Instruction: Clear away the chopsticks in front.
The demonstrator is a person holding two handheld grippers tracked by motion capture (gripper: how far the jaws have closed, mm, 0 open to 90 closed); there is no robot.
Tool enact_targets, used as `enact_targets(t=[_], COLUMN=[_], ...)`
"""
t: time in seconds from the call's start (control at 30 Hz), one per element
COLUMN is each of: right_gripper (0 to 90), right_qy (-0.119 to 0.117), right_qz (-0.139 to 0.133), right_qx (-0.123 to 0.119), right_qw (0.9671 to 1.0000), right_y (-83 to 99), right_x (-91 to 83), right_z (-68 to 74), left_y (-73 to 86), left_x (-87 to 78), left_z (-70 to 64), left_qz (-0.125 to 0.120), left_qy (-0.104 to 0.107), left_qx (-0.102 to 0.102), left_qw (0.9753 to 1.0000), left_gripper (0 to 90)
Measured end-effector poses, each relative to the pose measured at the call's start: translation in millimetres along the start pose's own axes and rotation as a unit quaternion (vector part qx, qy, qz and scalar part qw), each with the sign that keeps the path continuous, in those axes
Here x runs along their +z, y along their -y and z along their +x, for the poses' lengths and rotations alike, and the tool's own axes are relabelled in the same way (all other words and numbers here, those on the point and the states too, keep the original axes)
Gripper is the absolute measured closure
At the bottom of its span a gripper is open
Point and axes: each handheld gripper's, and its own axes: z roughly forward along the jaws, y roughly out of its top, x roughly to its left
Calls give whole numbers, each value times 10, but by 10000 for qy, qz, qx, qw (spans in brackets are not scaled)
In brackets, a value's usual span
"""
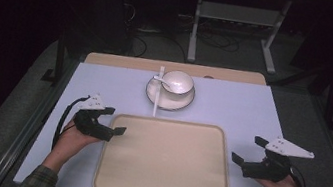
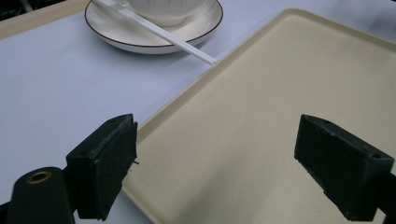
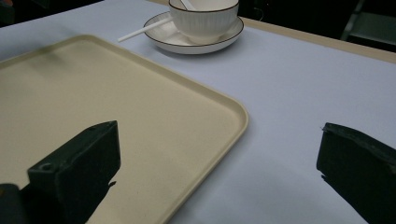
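Tray: beige, bare, centre-near on counter (image 1: 233, 104); tray (image 1: 166, 160) lies flat, rim raised all round.
L gripper: left gripper (image 1: 110, 121) at tray's left edge, jaws apart, nothing between; in left gripper view one jaw sits over the counter, the other over the tray, so rim runs through the gap.
R gripper: right gripper (image 1: 249, 149) just right of tray's right edge, jaws apart, holding nothing; right gripper view puts one jaw above tray's corner area, the other above bare counter.
Pose: both hands low, forearms in from near side, left hand (image 1: 67, 139) and right hand (image 1: 283, 185) palm-in, grippers aimed inward & slightly far, roughly mirrored across the tray.
Far items: saucer (image 1: 169, 97) w/ bowl (image 1: 178, 81) on it, spoon (image 1: 161, 79) in bowl, chopstick (image 1: 157, 92) laid across saucer, its near tip about at tray's far rim (touching or not: can't tell).
Likely step: closing in to pinch tray's two side rims.
Risks: rim is thin & sloped, so a shallow bite may slip; uneven closing L vs R could tilt or skew the tray; pushing it far-ward could nudge the chopstick tip & roll it off the saucer.
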Motion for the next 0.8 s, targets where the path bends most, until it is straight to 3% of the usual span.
enact_targets(t=[0.8], right_gripper=[0], right_qy=[25], right_qz=[21], right_qx=[42], right_qw=[10000], right_y=[14], right_x=[8], right_z=[-22], left_y=[-208], left_x=[241], left_z=[112], left_qz=[-53], left_qy=[31], left_qx=[45], left_qw=[10000], left_gripper=[130])
